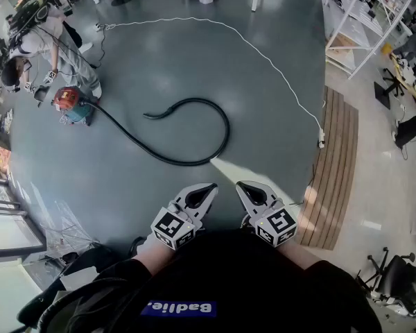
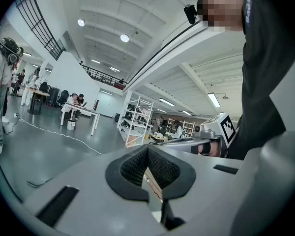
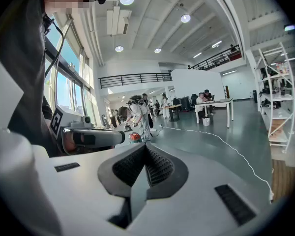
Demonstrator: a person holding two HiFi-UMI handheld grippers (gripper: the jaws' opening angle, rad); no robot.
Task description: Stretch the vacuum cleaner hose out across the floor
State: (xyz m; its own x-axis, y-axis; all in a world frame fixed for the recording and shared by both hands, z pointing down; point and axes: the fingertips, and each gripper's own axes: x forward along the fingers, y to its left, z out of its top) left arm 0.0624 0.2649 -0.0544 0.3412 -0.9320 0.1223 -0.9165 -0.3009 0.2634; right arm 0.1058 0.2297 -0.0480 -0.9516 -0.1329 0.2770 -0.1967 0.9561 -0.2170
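Black hose [image 1: 228, 127] lies on grey floor [image 1: 159, 54], not straight: it runs from the vacuum [image 1: 71, 105] at 10 o'clock, sweeps toward 12 o'clock ahead of the grippers, then hooks back in a loop, with its free end pointing at 9 o'clock. Left gripper [image 1: 209, 186] and right gripper [image 1: 241, 185] sit low in the head view, side by side, near the person's body and well apart from the hose. Both gripper views show the 2 pads pressed together; jaws fully closed, nothing between them, neither holding anything. White cable [image 1: 263, 54] arcs across the floor from 11 to 2 o'clock, beyond the hose. A 2nd person [image 1: 55, 47] bends over just beside the vacuum. Wood strip [image 1: 336, 165] at 2 o'clock.
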